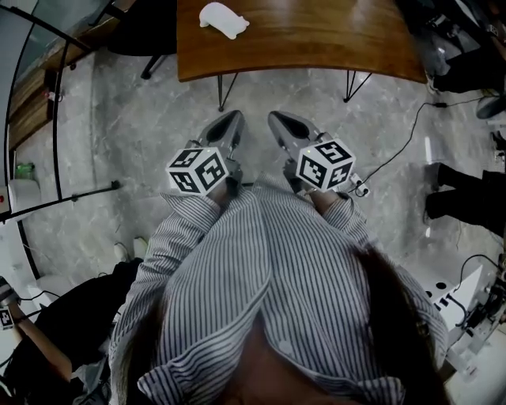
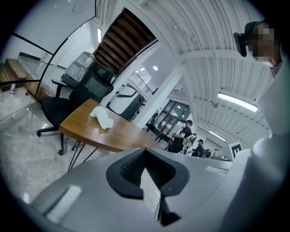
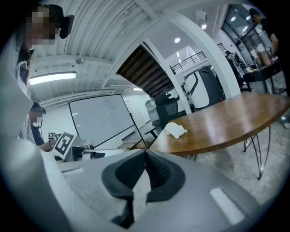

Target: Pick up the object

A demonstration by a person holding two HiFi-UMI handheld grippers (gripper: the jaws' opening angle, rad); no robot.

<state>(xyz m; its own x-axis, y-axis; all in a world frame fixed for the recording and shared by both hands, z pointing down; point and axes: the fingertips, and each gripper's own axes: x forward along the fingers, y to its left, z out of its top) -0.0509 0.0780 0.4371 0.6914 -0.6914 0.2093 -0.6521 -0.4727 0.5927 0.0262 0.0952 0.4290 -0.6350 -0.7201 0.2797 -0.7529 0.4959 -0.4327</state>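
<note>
Head view looks down on one grey marbled stone floor [image 1: 126,134], and at its far side stands one brown wooden table [image 1: 316,35] with a curved near edge and thin black metal legs. One person in a grey-and-white striped shirt [image 1: 277,277] fills the near part of the picture. One black office chair [image 2: 59,108] on castors stands by the table's left end, as the left gripper view shows. Two grey two-jaw grippers, each bearing one black-and-white marker cube, are held side by side over the floor, just short of the table: the left gripper [image 1: 231,120] and the right gripper [image 1: 277,119]. Each has its jaws pressed together with nothing between them. One white, soft-looking lumpy object [image 1: 224,19] lies on the left part of the table top, well apart from both grippers.
</note>
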